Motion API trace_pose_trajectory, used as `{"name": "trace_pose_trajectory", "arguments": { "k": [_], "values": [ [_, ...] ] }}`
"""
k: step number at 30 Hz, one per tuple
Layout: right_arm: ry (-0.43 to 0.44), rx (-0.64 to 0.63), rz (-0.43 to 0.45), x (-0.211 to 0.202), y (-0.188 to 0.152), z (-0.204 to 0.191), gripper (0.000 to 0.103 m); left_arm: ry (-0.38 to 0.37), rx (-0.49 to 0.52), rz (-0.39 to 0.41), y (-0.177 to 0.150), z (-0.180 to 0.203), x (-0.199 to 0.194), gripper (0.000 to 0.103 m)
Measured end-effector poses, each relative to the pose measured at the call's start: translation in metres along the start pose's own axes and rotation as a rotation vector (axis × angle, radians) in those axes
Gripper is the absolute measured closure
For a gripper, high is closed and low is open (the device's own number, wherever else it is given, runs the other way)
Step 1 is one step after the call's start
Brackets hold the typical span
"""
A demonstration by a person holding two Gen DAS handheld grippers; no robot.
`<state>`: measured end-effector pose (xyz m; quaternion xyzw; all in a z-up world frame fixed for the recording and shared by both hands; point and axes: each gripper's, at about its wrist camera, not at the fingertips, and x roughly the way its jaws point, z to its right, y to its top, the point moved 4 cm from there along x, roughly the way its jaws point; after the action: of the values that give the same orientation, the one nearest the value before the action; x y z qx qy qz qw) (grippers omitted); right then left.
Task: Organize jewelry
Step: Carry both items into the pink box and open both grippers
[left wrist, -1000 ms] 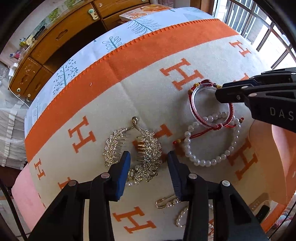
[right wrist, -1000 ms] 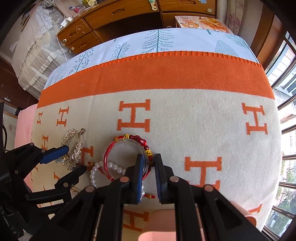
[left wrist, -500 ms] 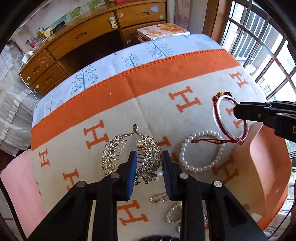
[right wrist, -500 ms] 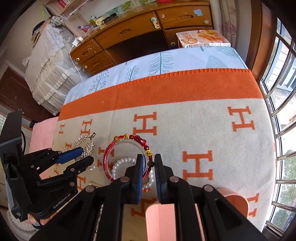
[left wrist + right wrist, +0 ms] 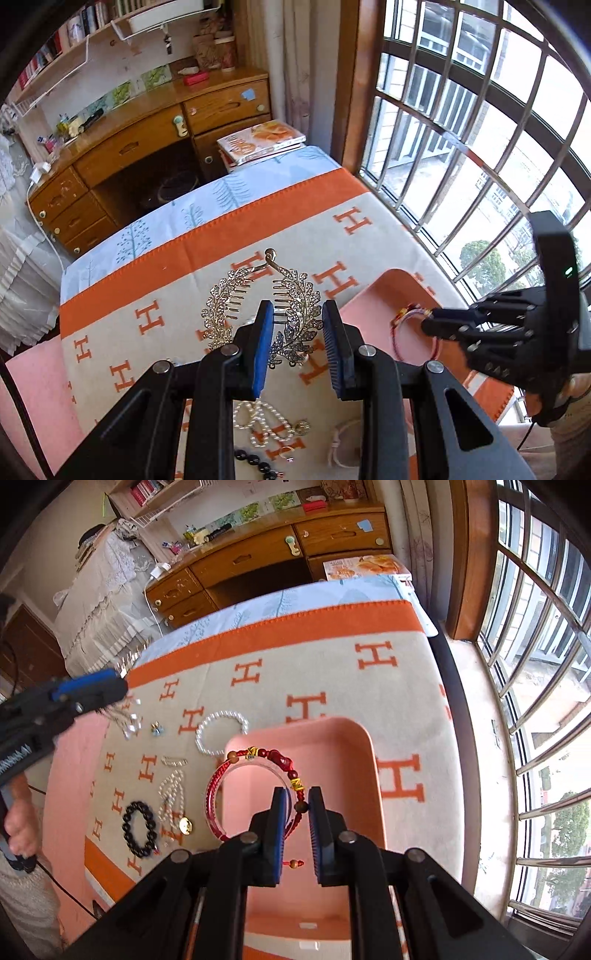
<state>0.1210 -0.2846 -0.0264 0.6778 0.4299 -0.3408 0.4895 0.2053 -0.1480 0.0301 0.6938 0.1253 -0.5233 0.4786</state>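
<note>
My left gripper is shut on a gold leaf-shaped hair comb and holds it above the orange-and-cream blanket. My right gripper is shut on a red string bracelet with beads and holds it over the pink tray. In the left wrist view the bracelet hangs from the right gripper over the same tray. The left gripper shows at the left of the right wrist view.
On the blanket lie a white pearl bracelet, a black bead bracelet, a pearl necklace with a gold pendant, a small clip and small earrings. A barred window runs along the right. A wooden desk stands behind.
Both grippers rose from the blanket. The left lifted the leaf comb. The right carried the red bracelet to the right, over the pink tray.
</note>
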Motion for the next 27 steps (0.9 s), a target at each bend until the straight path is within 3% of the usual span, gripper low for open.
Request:
{"name": "trace_pose_trajectory", "arguments": {
  "k": [6,9,19,21,22,23,27],
  "values": [
    [-0.034,-0.002,-0.1,0.037,-0.044,0.009,0.091,-0.081,0.041,-0.025,0.0,0.061,0.026,0.078],
    [-0.075,-0.025,-0.065,0.032,-0.049,0.006,0.09,-0.097,0.041,-0.054,-0.006,0.079,0.049,0.078],
    [-0.077,-0.013,0.002,0.007,-0.07,0.011,0.082,-0.098,0.007,-0.118,-0.028,0.09,0.109,0.075],
    [-0.07,-0.011,0.027,0.0,-0.071,0.012,0.081,-0.083,0.012,-0.111,-0.032,0.09,0.11,0.058],
    [-0.073,-0.012,0.04,-0.003,-0.073,0.011,0.081,-0.077,0.013,-0.098,-0.034,0.091,0.108,0.038],
    [-0.075,-0.012,0.053,-0.006,-0.073,0.01,0.081,-0.066,0.011,-0.077,-0.035,0.09,0.104,0.027],
    [-0.083,-0.024,0.104,-0.018,-0.081,0.001,0.081,-0.031,-0.007,0.015,-0.04,0.084,0.074,0.026]
  ]
}}
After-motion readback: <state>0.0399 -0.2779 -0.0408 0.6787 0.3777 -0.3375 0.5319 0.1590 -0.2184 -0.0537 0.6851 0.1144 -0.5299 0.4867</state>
